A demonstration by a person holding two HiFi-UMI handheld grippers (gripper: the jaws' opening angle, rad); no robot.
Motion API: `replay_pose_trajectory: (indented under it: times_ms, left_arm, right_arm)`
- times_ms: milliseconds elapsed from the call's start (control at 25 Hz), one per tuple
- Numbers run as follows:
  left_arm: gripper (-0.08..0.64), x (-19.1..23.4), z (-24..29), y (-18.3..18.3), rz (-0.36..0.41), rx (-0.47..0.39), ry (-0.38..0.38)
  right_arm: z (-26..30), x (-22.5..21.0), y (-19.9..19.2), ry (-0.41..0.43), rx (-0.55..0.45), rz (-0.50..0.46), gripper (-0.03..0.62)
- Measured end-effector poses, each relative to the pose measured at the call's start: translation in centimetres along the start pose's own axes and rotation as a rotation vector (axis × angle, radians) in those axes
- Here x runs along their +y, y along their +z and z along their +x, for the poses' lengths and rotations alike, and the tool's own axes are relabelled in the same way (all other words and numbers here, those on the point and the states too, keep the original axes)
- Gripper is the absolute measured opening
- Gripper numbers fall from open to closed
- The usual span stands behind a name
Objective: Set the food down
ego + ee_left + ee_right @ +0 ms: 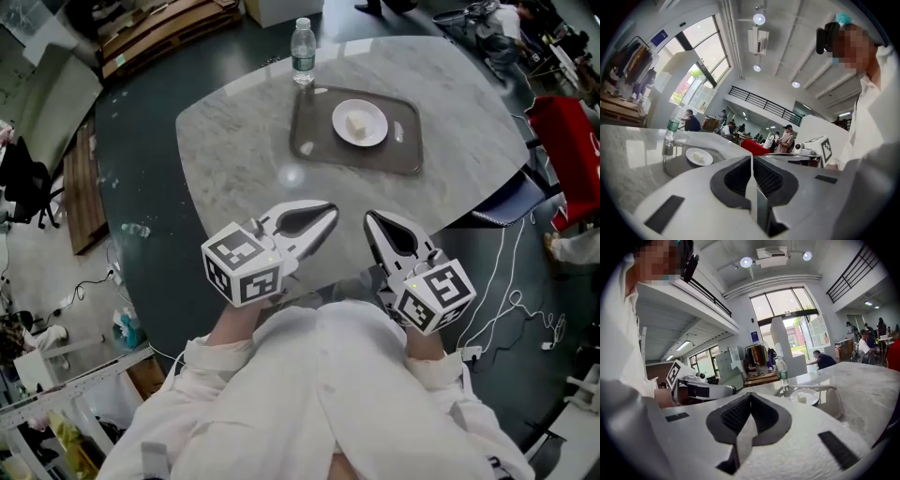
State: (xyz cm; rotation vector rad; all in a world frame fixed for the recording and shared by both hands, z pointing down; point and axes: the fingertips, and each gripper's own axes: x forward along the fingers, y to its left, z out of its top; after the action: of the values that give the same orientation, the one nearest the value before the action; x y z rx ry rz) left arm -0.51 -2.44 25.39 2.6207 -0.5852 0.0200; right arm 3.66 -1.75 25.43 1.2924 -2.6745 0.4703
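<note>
A pale piece of food [355, 124] lies on a white plate [360, 123], which sits on a grey tray [314, 141] at the far side of the marble table [234, 159]. Both grippers hover near the table's near edge, far from the tray. My left gripper [330, 215] is shut with nothing in it. My right gripper [369, 220] is also shut and empty. The plate [699, 156] shows small in the left gripper view, and the plate [804, 396] with the food appears in the right gripper view too.
A clear water bottle [302, 52] stands upright just behind the tray's left corner. The bottle [670, 133] is left of the plate in the left gripper view. A red chair [569, 150] and cables lie to the right of the table. People stand in the background.
</note>
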Motion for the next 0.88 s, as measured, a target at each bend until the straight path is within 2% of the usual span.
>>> replay_pose_trajectory:
  times_ms: [120, 280, 680, 880]
  left_arm:
    - [0.028, -1.9, -0.6, 0.1, 0.041, -0.007, -0.041]
    - [0.026, -3.1, -0.2, -0.7, 0.075, 0.019, -0.045]
    - [0.026, -4.1, 2.2, -2.6, 0.034, 0.054, -0.049]
    - [0.026, -4.7, 3.3, -3.2, 0.027, 0.096, -0.03]
  right_arm:
    - [-1.0, 0.8, 0.5, -0.018, -0.019, -0.01, 0.003]
    - [-2.4, 1.2, 0.2, -0.025, -0.004, -0.03, 0.003]
    - [-4.3, -2.1, -0.6, -0.042, 0.037, 0.005, 0.003]
    - [-4.6, -2.1, -1.2, 0.025, 0.073, 0.018, 0.003]
